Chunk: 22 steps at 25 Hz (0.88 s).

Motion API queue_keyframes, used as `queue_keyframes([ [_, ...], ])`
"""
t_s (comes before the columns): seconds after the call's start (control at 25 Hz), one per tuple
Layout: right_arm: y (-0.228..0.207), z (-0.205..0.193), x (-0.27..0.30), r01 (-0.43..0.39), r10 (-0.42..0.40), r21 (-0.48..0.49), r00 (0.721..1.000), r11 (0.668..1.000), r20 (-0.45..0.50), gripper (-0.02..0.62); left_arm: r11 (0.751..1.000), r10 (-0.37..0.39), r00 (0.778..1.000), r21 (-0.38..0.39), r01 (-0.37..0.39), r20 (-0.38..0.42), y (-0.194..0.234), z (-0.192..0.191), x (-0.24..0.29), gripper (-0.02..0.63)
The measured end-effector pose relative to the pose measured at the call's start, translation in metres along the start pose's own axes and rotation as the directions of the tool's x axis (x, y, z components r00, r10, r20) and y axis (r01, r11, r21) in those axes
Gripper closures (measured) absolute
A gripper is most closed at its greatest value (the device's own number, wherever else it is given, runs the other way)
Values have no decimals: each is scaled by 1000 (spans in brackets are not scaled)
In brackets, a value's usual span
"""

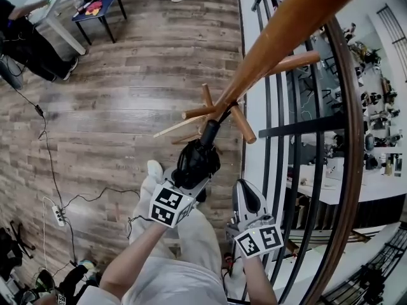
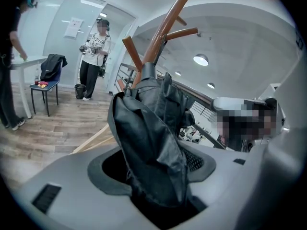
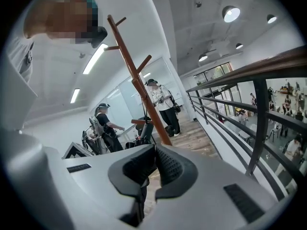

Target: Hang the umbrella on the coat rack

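The wooden coat rack (image 1: pixel 280 30) slants from the upper right of the head view down to its pegs (image 1: pixel 241 127) in the middle. A black folded umbrella (image 1: pixel 196 161) points up at the pole, its top end just below the pegs. My left gripper (image 1: pixel 191 178) is shut on the umbrella's bundled fabric. In the left gripper view the umbrella (image 2: pixel 153 147) fills the space between the jaws, its tip close to the rack (image 2: pixel 163 30). My right gripper (image 1: pixel 247 194) hangs to the right, shut and holding nothing. In the right gripper view its pads (image 3: pixel 165 166) meet, and the rack (image 3: pixel 139 85) stands ahead.
A railing of dark bars (image 1: pixel 280 132) with a wooden handrail (image 1: pixel 350 138) runs close on the right. Several people (image 2: pixel 93 56) stand further off on the wooden floor. A chair (image 1: pixel 98 8) is at the far left, and a power strip with cables (image 1: pixel 58 216) lies on the floor.
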State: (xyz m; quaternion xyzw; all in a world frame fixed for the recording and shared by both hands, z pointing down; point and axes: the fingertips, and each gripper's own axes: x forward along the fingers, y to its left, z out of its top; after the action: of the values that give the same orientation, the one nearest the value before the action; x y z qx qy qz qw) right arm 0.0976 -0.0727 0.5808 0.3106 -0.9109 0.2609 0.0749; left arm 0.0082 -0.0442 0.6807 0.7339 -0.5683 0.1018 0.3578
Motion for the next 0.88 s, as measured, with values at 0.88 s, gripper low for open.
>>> queue_keyframes([
  [0.88,-23,-36,29,49,-48,18,996,999,-73,560,999,27,999,33,-27,-22,23,5,64,311],
])
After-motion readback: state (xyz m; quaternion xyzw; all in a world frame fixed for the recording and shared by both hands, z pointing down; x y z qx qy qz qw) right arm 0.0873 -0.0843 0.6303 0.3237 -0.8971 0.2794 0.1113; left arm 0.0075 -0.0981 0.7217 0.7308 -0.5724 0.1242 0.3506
